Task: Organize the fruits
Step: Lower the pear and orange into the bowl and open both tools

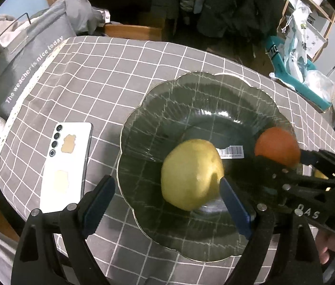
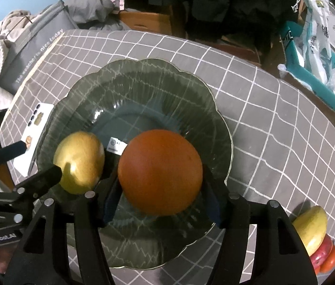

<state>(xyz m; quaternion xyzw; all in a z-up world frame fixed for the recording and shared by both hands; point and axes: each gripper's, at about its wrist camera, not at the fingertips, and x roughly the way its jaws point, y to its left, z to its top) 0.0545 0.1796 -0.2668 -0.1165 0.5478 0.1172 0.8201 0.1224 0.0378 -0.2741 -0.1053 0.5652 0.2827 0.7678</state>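
Note:
A dark green scalloped glass dish [image 1: 191, 99] [image 2: 143, 83] sits on the grey checked tablecloth. In it lie a yellow fruit [image 1: 191, 173] [image 2: 79, 161] and, to its right, an orange [image 1: 276, 147] [image 2: 160, 171]. My left gripper [image 1: 165, 180] stands open above the yellow fruit, its left finger well clear and its right finger close beside the fruit. My right gripper [image 2: 160, 182] brackets the orange, which rests in the dish. Its blue pads sit at the orange's sides without a clear press, so it reads as open.
A white phone [image 1: 65, 166] lies left of the dish. A grey lettered bag [image 1: 29, 71] stands at the table's far left. A teal box with a plastic bag [image 1: 298, 71] is at the far right. More fruit [image 2: 309, 228] lies at the near right of the cloth.

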